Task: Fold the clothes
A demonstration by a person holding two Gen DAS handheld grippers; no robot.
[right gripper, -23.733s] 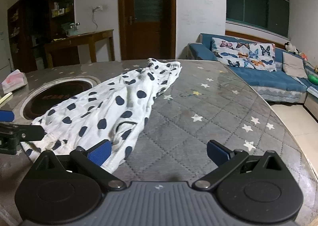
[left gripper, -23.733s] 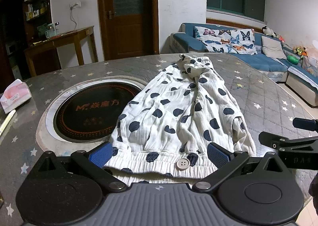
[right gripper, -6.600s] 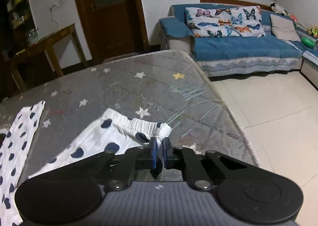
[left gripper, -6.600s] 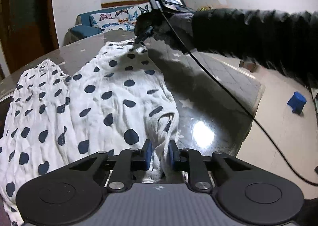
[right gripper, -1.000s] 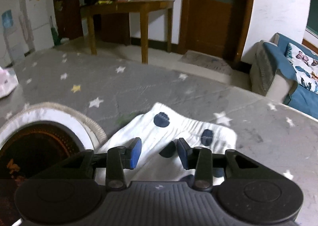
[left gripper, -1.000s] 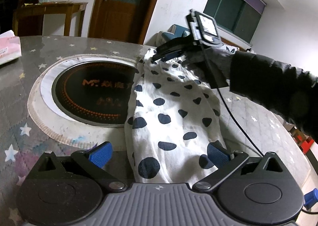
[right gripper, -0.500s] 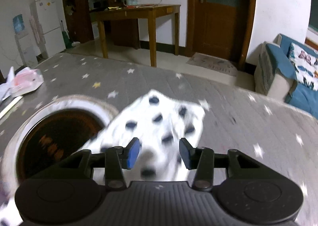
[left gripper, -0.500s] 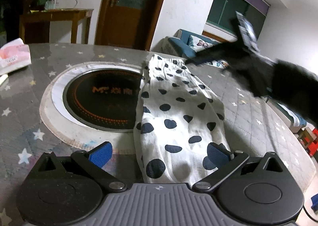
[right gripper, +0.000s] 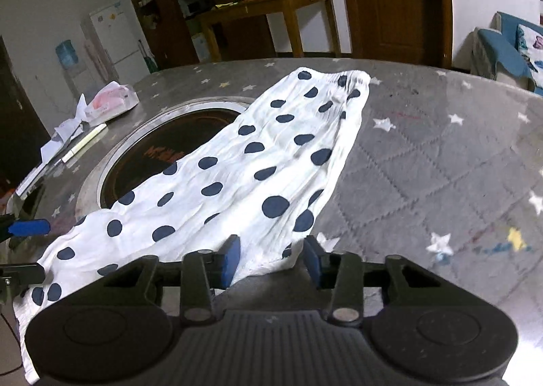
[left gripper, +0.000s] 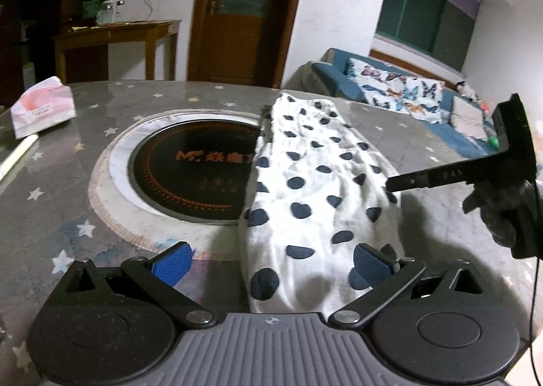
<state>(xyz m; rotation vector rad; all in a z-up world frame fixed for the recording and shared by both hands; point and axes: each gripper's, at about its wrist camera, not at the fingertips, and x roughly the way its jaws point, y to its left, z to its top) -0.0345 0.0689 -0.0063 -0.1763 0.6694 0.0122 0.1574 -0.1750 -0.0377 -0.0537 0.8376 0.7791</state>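
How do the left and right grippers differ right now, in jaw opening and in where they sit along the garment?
The left gripper stands wide open; the right gripper is much narrower, having just been closing. The left straddles the polka-dot garment at its near end; the right sits at its side edge. Both have blue pads, and neither pinches cloth.

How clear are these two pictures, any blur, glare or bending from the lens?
Left wrist view: mostly sharp; fisheye bends the door frame and table edge; soft sheen on the glossy table near the tissue pack. Right wrist view: slight motion blur on the polka-dot garment and the stars, pale glare on the table at right; dark corners in both.
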